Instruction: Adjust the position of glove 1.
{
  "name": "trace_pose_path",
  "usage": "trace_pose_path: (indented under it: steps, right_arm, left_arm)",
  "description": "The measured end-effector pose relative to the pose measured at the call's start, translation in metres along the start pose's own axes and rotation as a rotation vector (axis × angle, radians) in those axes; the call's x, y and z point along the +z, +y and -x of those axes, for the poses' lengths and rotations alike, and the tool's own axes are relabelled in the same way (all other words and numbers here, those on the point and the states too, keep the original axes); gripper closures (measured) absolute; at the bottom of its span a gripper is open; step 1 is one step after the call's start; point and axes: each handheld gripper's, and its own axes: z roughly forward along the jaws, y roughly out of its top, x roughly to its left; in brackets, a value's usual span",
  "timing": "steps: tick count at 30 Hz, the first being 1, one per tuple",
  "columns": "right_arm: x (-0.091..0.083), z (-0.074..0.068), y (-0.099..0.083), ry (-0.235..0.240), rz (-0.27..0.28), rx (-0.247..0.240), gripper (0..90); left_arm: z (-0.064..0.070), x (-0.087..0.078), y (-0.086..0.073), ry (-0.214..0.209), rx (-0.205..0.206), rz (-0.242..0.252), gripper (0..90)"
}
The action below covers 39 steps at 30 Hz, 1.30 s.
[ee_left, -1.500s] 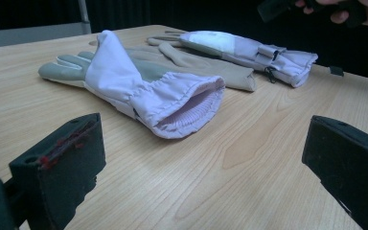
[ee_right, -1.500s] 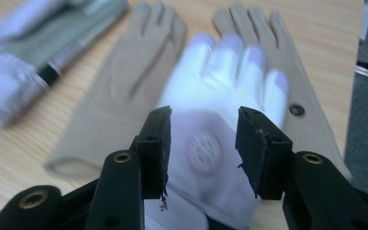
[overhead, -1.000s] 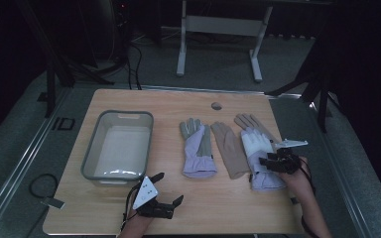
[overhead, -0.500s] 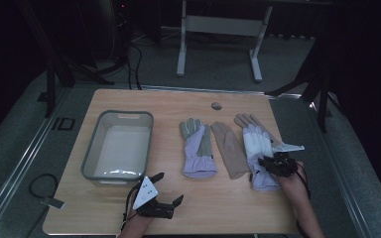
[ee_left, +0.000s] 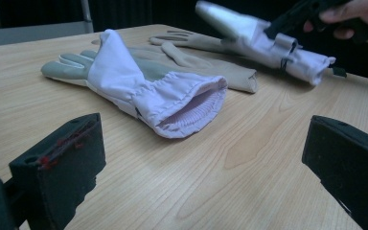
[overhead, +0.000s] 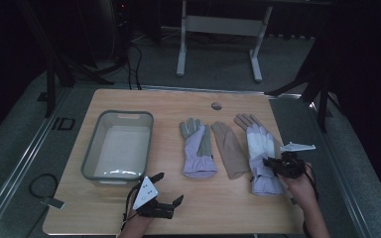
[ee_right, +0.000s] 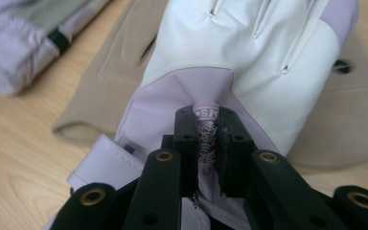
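Three gloves lie side by side on the wooden table point(overhead: 129, 101): a lilac and grey glove point(overhead: 197, 148), a tan glove point(overhead: 229, 148) and a white and lilac glove point(overhead: 260, 148). My right gripper point(overhead: 273, 166) is shut on the white glove's lilac cuff; in the right gripper view point(ee_right: 206, 139) a fold of printed lilac fabric is pinched between the jaws. In the left gripper view that white glove point(ee_left: 263, 40) is raised at the cuff. My left gripper point(overhead: 172, 186) stands open near the front edge, facing the lilac and grey glove's cuff point(ee_left: 187, 105) from a short way off.
A grey plastic bin point(overhead: 92, 151) stands at the left of the table with nothing in it. A small round grey object point(overhead: 217, 105) lies near the far edge. Beyond the table are a metal stand's legs point(overhead: 181, 49) and cables on the floor.
My right gripper has shifted only slightly at the white glove's cuff. The left gripper has stayed where it was.
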Motion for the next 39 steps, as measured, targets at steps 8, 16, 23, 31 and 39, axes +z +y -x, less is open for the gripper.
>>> trace_pose_path:
  steps: [8, 16, 23, 31, 39]
  right_arm:
    - [-0.038, -0.008, 0.028, -0.031, 0.102, 0.011, 80.3]
    - [-0.053, -0.025, 0.055, -0.032, 0.153, 0.027, 80.2]
    - [-0.047, -0.045, 0.076, -0.022, 0.164, 0.028, 80.1]
    - [-0.019, -0.076, 0.097, -0.002, 0.148, 0.022, 79.9]
    - [0.004, -0.107, 0.121, 0.036, 0.132, 0.002, 79.9]
  left_arm:
    - [0.000, 0.000, 0.000, 0.004, 0.003, 0.002, 1.0]
    - [0.000, 0.000, 0.000, 0.006, 0.001, 0.003, 1.0]
    - [0.000, 0.000, 0.000, 0.008, 0.002, 0.004, 1.0]
    - [0.000, 0.000, 0.000, 0.004, 0.002, 0.004, 1.1]
    - [0.000, 0.000, 0.000, 0.002, 0.003, 0.004, 1.1]
